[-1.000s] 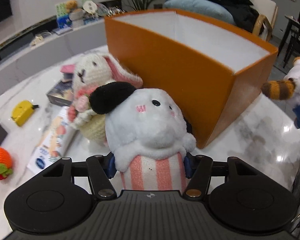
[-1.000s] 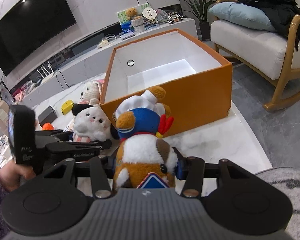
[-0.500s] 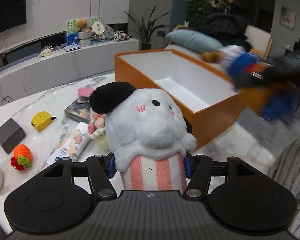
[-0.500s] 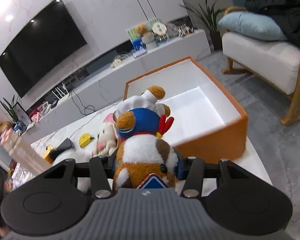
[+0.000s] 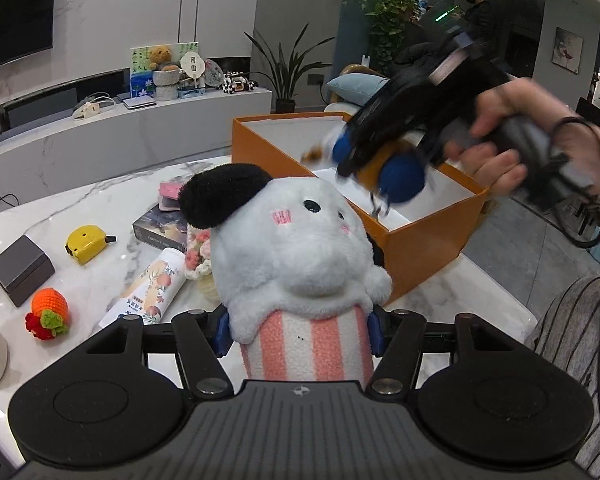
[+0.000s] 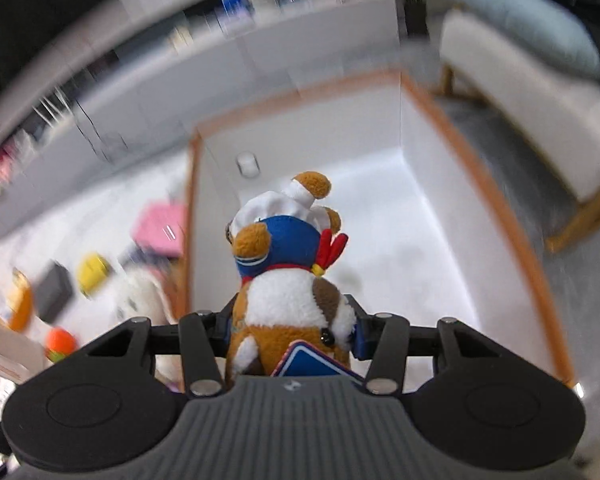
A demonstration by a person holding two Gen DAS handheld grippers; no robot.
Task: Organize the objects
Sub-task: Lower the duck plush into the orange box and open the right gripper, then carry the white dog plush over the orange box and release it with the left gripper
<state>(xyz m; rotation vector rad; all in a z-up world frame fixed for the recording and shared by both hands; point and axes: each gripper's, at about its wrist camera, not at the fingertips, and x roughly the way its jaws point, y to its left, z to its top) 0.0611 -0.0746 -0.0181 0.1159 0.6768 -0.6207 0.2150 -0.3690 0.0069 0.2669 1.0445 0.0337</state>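
Observation:
My left gripper (image 5: pixel 298 334) is shut on a white plush dog (image 5: pixel 296 248) with a black ear and a pink-striped body, held up above the marble table (image 5: pixel 112 208). An orange box (image 5: pixel 416 248) with a white inside stands open behind it. My right gripper (image 6: pixel 292 330) is shut on a brown and white plush (image 6: pixel 288 272) with a blue cap, hanging over the box's open inside (image 6: pixel 380 220). In the left wrist view the right gripper (image 5: pixel 384 160) and the hand holding it are blurred above the box.
On the table left of the box lie a yellow tape measure (image 5: pixel 85 243), a grey box (image 5: pixel 22 270), a crocheted orange fruit (image 5: pixel 49 312), a printed carton (image 5: pixel 148 286), a dark book (image 5: pixel 160 228) and a crocheted rabbit (image 5: pixel 200 260). An armchair (image 6: pixel 532 92) stands right of the box.
My right gripper swung with its plush from beside the box's front wall to over the box's inside. My left gripper rose with the white plush, so the box's inside now shows.

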